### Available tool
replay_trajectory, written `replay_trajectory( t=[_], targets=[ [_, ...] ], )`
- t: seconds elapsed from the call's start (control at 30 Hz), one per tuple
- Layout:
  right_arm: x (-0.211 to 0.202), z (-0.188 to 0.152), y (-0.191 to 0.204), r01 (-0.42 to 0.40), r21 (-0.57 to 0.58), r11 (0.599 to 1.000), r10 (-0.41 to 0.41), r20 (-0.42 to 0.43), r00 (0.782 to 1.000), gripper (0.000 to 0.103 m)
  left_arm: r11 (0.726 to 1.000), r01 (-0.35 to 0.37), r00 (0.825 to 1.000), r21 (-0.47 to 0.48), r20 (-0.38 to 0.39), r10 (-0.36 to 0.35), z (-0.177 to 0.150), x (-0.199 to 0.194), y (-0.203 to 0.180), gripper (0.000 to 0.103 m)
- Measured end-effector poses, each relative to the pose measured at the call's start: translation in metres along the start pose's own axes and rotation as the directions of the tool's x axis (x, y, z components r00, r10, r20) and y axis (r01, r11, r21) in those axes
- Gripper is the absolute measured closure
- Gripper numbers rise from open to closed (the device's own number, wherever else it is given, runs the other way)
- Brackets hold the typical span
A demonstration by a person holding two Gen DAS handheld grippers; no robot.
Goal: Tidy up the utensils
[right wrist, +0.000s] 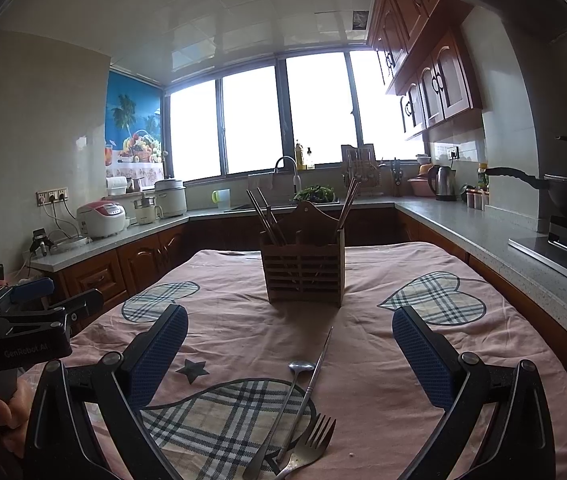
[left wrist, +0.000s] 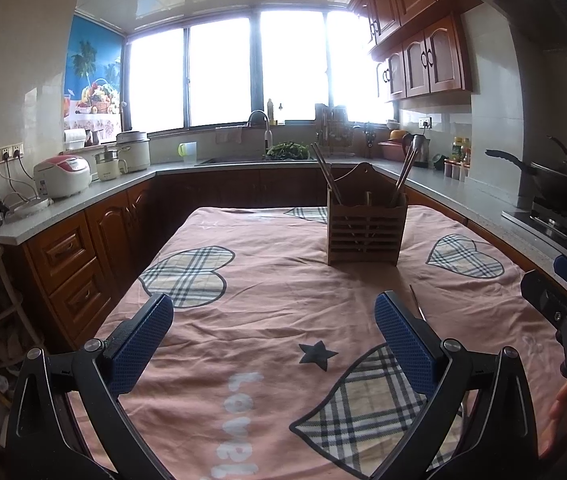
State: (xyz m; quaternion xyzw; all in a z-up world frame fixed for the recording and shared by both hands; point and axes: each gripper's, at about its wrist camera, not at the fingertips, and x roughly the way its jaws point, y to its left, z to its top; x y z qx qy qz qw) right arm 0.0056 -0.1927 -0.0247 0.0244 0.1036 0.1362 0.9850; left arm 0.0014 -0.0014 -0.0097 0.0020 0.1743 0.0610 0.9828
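A wooden slatted utensil holder (left wrist: 366, 229) (right wrist: 303, 270) stands upright mid-table with chopsticks (right wrist: 269, 218) sticking out of its compartments. In the right wrist view a spoon (right wrist: 283, 408), a long metal chopstick (right wrist: 312, 384) and a fork (right wrist: 309, 446) lie on the pink cloth between my right fingers. My right gripper (right wrist: 289, 334) is open and empty, above them. My left gripper (left wrist: 275, 320) is open and empty, left of the utensils; only the chopstick's tip (left wrist: 417, 302) shows beside its right finger. The right gripper shows at the edge of the left wrist view (left wrist: 555, 300).
The table carries a pink cloth (left wrist: 267, 280) with plaid hearts. Kitchen counters surround it: a rice cooker (left wrist: 63, 176) at left, a sink (left wrist: 259, 156) at the back, a wok on the stove (left wrist: 559, 188) at right. The left gripper's body (right wrist: 23, 320) is at the right view's left edge.
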Motion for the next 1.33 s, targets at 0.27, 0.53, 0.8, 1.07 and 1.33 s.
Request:
replay_trajectory(
  t=[0.27,0.53,0.8,1.07,1.33],
  targets=[
    [0.000,0.001,0.001,0.000,0.000,1.000,0.000,-0.001,1.000,0.000,1.000,0.005,1.000,-0.002,-0.003,-0.005,0.000,0.000,0.001,0.000],
    [0.000,0.002,0.002,-0.001,0.000,1.000,0.001,-0.004,1.000,0.000,1.000,0.013,1.000,-0.004,-0.005,-0.013,0.001,0.002,0.002,0.000],
    [0.003,0.002,0.002,-0.001,-0.001,1.000,0.001,-0.005,1.000,0.000,1.000,0.023,1.000,-0.005,-0.010,-0.023,0.003,0.005,0.002,0.000],
    [0.006,0.002,0.002,-0.005,0.000,1.000,0.005,-0.011,1.000,0.000,1.000,0.030,0.999,-0.004,-0.020,-0.030,0.005,0.011,0.001,0.000],
    [0.018,0.001,-0.002,-0.005,0.012,1.000,0.005,-0.038,0.999,0.000,0.999,0.037,0.998,-0.009,-0.043,-0.037,0.006,0.023,0.001,0.000]
  ],
)
